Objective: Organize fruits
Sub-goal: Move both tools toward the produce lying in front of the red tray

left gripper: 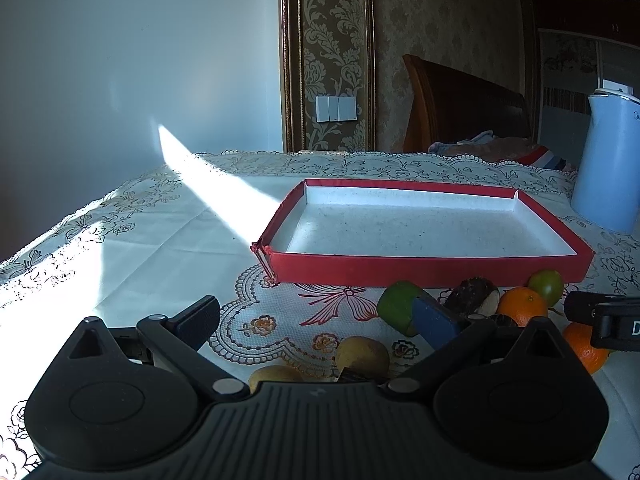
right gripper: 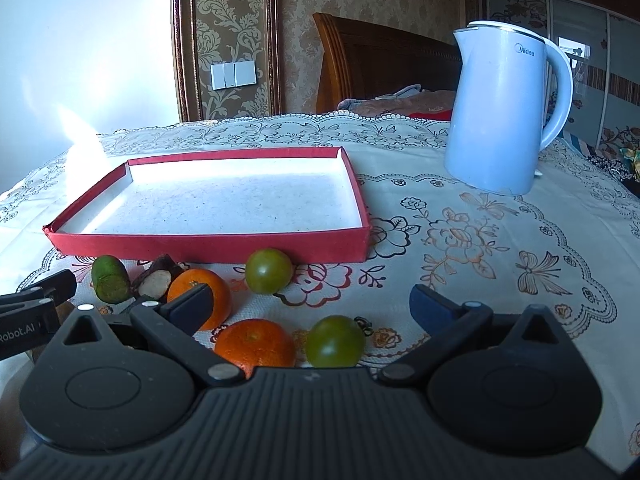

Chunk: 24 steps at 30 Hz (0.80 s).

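A shallow red tray [left gripper: 424, 268] [right gripper: 208, 246] with a white inside stands empty on the patterned tablecloth. In front of it lie a green cut fruit [left gripper: 398, 304] [right gripper: 109, 283], a dark brown piece [left gripper: 472, 294] [right gripper: 158, 278], two oranges [right gripper: 256, 346] [right gripper: 218, 294] [left gripper: 522, 306], two green round fruits [right gripper: 269, 271] [right gripper: 335, 341] [left gripper: 546, 287] and two yellow-brown fruits [left gripper: 362, 356] [left gripper: 276, 376]. My left gripper [left gripper: 320, 320] is open over the yellow-brown fruits. My right gripper [right gripper: 312, 304] is open above the near orange and green fruit.
A pale blue electric kettle [right gripper: 500, 108] [left gripper: 608, 160] stands at the table's back right. A wooden headboard [right gripper: 380, 64] and wall are behind the table. A sunlit strip crosses the cloth [left gripper: 224, 196] left of the tray.
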Each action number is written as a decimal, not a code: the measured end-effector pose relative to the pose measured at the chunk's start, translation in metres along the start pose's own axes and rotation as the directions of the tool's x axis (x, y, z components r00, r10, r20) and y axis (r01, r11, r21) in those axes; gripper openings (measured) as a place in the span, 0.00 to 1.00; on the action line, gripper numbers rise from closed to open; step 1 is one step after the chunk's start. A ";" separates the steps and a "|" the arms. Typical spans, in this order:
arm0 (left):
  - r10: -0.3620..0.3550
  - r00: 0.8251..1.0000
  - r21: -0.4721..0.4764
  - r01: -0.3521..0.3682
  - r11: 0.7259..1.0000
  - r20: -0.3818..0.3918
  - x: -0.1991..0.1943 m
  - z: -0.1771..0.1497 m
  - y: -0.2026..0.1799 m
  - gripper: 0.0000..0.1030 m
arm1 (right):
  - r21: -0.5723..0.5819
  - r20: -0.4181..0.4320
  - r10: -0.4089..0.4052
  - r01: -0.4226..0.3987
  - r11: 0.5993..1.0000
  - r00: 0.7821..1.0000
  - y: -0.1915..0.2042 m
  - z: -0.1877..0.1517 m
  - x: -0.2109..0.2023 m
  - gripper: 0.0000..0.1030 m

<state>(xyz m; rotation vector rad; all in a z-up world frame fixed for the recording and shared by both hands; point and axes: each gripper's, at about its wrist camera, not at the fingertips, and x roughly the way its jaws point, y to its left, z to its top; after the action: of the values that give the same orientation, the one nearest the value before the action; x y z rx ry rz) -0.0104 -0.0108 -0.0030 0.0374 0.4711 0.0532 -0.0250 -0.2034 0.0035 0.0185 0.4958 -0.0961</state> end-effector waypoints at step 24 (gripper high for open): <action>0.005 1.000 0.010 -0.005 1.000 -0.025 0.003 -0.001 -0.006 1.00 | 0.016 -0.008 0.006 -0.006 1.000 1.000 -0.003 -0.002 0.016 1.00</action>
<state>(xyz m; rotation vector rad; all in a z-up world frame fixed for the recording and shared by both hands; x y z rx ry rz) -0.0074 -0.0168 -0.0054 0.0473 0.4961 0.0563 -0.0123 -0.2082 -0.0057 0.0357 0.5027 -0.0944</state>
